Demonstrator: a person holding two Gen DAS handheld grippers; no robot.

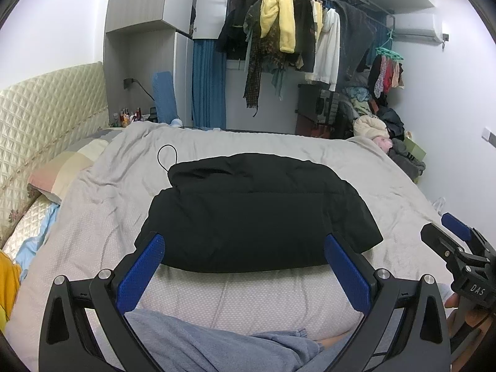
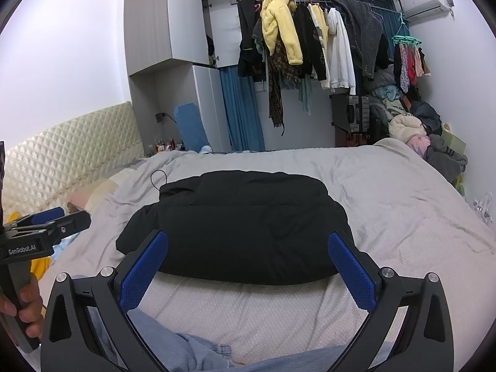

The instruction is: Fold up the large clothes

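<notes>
- Left wrist view: your left gripper [image 1: 245,249] is spread wide, holding nothing, just short of the folded black jacket [image 1: 257,207] lying mid-bed on the grey blanket [image 1: 93,217].
- Right wrist view: your right gripper [image 2: 248,248] is likewise spread and empty; the jacket [image 2: 238,226] lies just ahead.

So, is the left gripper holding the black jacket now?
No, the left gripper is open and empty, while the black jacket lies folded on the bed beyond it.
</notes>
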